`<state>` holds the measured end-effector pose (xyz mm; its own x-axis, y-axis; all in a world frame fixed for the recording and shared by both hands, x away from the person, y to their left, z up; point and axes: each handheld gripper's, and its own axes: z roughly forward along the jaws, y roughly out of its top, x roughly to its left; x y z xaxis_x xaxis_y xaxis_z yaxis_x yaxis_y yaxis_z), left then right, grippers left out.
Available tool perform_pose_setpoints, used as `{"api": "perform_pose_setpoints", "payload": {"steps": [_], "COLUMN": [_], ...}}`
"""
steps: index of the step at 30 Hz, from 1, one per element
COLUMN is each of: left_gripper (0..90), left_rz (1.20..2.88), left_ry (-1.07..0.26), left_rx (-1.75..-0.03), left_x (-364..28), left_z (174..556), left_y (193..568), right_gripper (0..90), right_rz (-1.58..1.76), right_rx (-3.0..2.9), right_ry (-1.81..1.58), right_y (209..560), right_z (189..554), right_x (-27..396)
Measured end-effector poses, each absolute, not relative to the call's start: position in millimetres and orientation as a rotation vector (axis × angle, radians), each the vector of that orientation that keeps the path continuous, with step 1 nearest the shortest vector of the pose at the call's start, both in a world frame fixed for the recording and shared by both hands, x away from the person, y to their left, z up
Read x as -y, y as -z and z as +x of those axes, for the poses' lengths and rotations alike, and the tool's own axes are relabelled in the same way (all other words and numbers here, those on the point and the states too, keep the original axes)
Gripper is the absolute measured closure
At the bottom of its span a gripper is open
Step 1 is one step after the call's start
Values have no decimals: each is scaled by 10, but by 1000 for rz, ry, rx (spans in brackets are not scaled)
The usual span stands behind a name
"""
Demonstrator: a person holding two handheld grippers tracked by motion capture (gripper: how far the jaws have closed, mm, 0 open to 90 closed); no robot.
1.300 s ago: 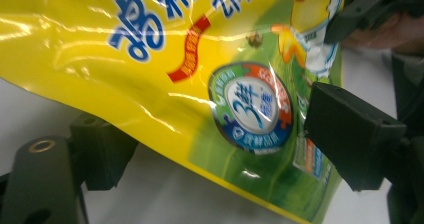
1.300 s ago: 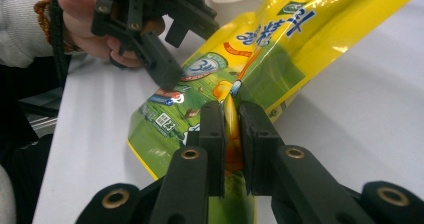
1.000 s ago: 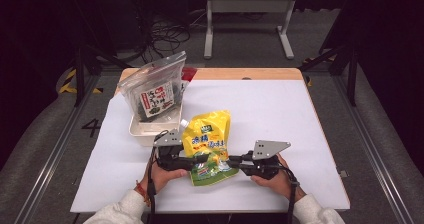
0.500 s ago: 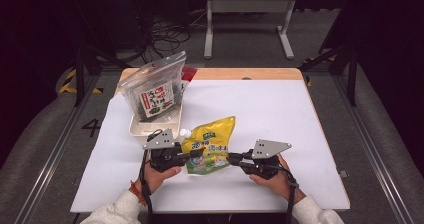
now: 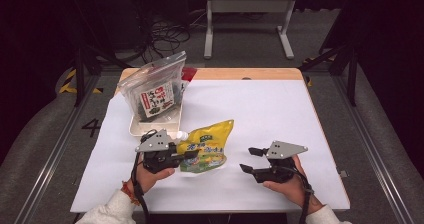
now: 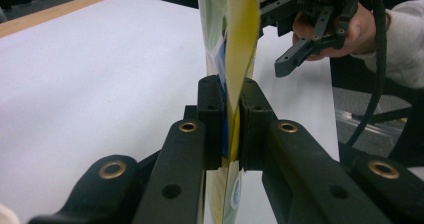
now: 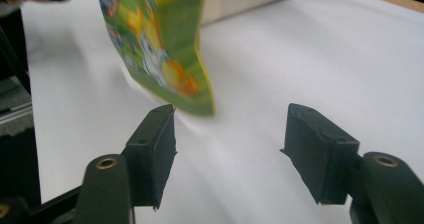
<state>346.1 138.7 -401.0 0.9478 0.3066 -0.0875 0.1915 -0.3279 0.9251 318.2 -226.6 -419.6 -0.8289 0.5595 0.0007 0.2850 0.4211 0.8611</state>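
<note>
left gripper (image 5: 192, 154): its jaws were clamped tight on the edge of the yellow pouch (image 5: 206, 146); in the left gripper view the pads pinched the thin bag (image 6: 235, 59) edge-on, with the bag rising upright between them.
right gripper (image 5: 248, 160): its jaws had just been opening and stood wide apart with nothing between them; in the right gripper view the pouch (image 7: 160, 44) hung ahead of and above the left jaw, clear of both pads.
gap: the right gripper sat well apart from the pouch, to its right in the high view.
hands: the left hand (image 5: 150, 176) and right hand (image 5: 287, 186) came in from the bottom edge, in pale sleeves.
yellow pouch: held lifted at the near middle of the table, just in front of the tray, its far corner tilted up and to the right.
white tray (image 5: 137, 129): stood at the near-left part of the sheet, with a clear bag of dark contents (image 5: 155, 91) propped in it, leaning back.
surface: a white sheet (image 5: 260, 109) covered the table; a wooden edge (image 5: 240, 74) showed along the far side.
room: dark, with grey floor (image 5: 45, 134), loose cables (image 5: 167, 34) and a pale metal stand (image 5: 247, 6) behind the table; yellow-black tape (image 5: 67, 86) at the left.
</note>
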Motion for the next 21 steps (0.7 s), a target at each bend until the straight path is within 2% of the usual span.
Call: {"api": "perform_pose_setpoints", "payload": {"steps": [14, 21], "left_gripper": [831, 831], "left_rz": [1874, 1804], "left_ry": [-202, -291], "left_rx": [-351, -364], "left_x": [-1635, -1818], "left_z": [3489, 3557], "left_y": [3789, 3598], "right_gripper": [306, 285], "right_rz": [820, 882], "right_rx": [-2415, -2384], "right_ry": [-1288, -1298], "right_y": [4325, 4355], "right_z": [2997, 2986], "right_x": [2483, 2576]}}
